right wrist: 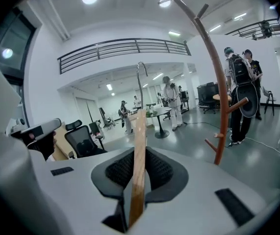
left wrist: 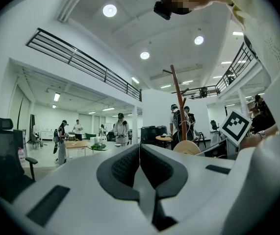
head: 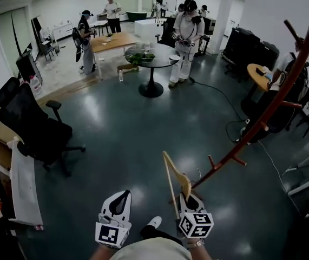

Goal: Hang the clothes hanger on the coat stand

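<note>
Right gripper (right wrist: 139,173) is clamped tight on the wooden clothes hanger (right wrist: 139,136), pads pinching its flat body, metal hook (right wrist: 141,68) pointing up. Left gripper (left wrist: 140,163) sits alongside, jaws pressed together, nothing between them. The reddish coat stand (right wrist: 222,126) rises ahead to the right, the hanger clear of its pegs.
</note>
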The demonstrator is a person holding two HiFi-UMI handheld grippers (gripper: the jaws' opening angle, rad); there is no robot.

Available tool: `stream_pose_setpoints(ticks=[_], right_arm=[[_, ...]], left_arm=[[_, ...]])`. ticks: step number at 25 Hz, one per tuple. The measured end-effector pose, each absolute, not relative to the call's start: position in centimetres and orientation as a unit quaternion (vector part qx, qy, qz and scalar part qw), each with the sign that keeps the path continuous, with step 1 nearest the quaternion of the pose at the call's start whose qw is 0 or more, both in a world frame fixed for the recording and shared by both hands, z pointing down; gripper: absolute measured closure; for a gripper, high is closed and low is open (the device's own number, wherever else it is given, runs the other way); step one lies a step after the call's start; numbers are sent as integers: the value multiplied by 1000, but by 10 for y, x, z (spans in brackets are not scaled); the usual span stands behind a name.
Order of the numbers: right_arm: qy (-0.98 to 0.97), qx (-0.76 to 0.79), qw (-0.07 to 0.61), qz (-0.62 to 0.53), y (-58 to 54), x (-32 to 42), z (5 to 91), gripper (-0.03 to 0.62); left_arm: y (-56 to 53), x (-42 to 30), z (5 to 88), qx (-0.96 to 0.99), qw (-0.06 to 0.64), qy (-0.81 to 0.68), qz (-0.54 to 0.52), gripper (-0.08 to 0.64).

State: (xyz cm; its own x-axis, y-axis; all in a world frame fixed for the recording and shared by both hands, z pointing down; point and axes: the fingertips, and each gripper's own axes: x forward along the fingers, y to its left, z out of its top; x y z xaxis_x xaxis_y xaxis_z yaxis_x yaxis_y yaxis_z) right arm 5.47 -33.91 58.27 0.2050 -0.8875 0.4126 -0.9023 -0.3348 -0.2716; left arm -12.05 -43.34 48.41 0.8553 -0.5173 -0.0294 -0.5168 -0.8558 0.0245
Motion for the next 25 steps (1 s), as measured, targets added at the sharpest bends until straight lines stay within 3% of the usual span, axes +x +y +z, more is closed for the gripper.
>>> stream_pose_setpoints(ticks=[12, 21, 25], right_arm=[[-534, 814, 5, 230, -374, 134, 551, 523], [-422, 881, -1, 215, -374, 189, 513, 523], [-373, 906, -14, 199, -393, 197, 478, 523]], left_arm=[[-518, -20, 491, 981, 14, -192, -12, 546], [-539, 87, 486, 998, 37, -33, -25, 546], [-574, 119, 460, 999, 10, 29, -42, 546]])
